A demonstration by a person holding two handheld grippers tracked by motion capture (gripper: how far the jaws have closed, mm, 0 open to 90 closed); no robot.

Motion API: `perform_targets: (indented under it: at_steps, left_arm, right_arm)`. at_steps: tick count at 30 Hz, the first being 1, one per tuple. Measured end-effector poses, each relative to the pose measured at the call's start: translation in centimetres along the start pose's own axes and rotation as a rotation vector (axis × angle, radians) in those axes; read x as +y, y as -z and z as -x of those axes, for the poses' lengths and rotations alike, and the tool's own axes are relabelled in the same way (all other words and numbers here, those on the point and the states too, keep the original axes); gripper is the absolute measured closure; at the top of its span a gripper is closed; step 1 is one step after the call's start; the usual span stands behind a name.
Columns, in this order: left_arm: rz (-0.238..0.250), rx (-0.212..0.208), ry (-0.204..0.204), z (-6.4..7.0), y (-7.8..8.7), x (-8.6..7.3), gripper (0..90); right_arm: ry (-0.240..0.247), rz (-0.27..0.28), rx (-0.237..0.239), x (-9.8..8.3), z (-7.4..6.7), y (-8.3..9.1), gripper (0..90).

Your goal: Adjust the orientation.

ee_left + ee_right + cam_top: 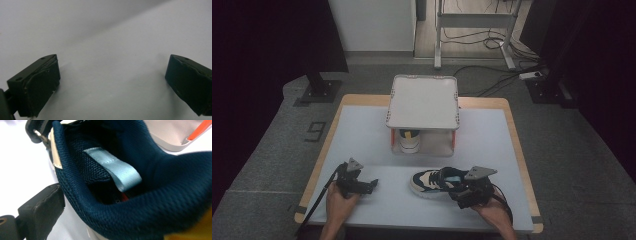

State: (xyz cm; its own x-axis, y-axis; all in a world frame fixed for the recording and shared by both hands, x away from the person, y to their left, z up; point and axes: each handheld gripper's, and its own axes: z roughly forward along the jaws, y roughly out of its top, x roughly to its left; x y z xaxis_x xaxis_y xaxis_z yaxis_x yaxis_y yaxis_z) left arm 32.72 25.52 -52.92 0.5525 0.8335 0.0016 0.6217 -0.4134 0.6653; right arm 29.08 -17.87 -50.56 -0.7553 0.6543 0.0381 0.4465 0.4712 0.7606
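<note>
High view: a pale table [362, 135] carries a two-level white rack [424, 100] at its far centre, with one sneaker [409, 140] standing on the rack's lower level. A second sneaker [437, 181] lies on the near half of the table, toe to the left, heel at the right gripper [462, 192]. The left gripper [371, 184] rests on the table at the near left, well apart from that shoe.

Right gripper view: detail hidden from above, namely the navy mesh collar [105, 215] of the near sneaker, its light blue tongue loop [117, 170], and one black pad [42, 207] just outside the collar; the other pad is hidden by the shoe. The jaws stand wide, straddling the heel; whether they press on it cannot be told.

Left gripper view: both pads [40, 87] set wide apart over bare tabletop, holding nothing.

Open room: bare surface lies between the grippers and between the near shoe and rack; both hands sit close to the near edge.
</note>
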Motion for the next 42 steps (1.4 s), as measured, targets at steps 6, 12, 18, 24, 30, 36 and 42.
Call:
perform_targets:
  at_steps: [6, 12, 18, 24, 30, 36, 42]
  left_arm:
    - [0.0, 0.0, -0.001, 0.0, 0.0, 0.0, 0.0]
    - [0.0, 0.0, -0.001, 0.0, 0.0, 0.0, 0.0]
    - [0.001, 0.001, -0.001, 0.0, 0.0, 0.0, 0.1]
    - [0.003, -0.001, -0.001, 0.1, 0.0, 0.0, 0.4]
    - [0.004, -0.001, -0.002, 0.1, 0.0, 0.0, 0.7]
    - [0.004, -0.001, -0.003, 0.1, 0.0, 0.0, 0.9]
    - [0.004, -0.001, -0.004, 0.1, 0.0, 0.0, 0.9]
  right_arm:
    - [-0.013, -0.012, 0.026, -0.6, -1.4, 1.1, 3.4]
    - [0.011, -0.038, 0.057, -0.9, -3.0, 1.9, 6.1]
    - [-0.009, -0.005, 0.076, -0.2, -2.4, 1.9, 15.5]
    - [0.011, -0.035, 0.058, 0.5, -2.5, 1.2, 21.1]
    - [-0.04, -0.058, 0.021, 0.8, -3.1, 1.4, 25.9]
    - [-0.069, -0.051, -0.043, 1.1, -3.1, 1.9, 27.2]
    - [-0.1, 0.005, -0.086, 1.8, -2.0, 3.1, 27.5]
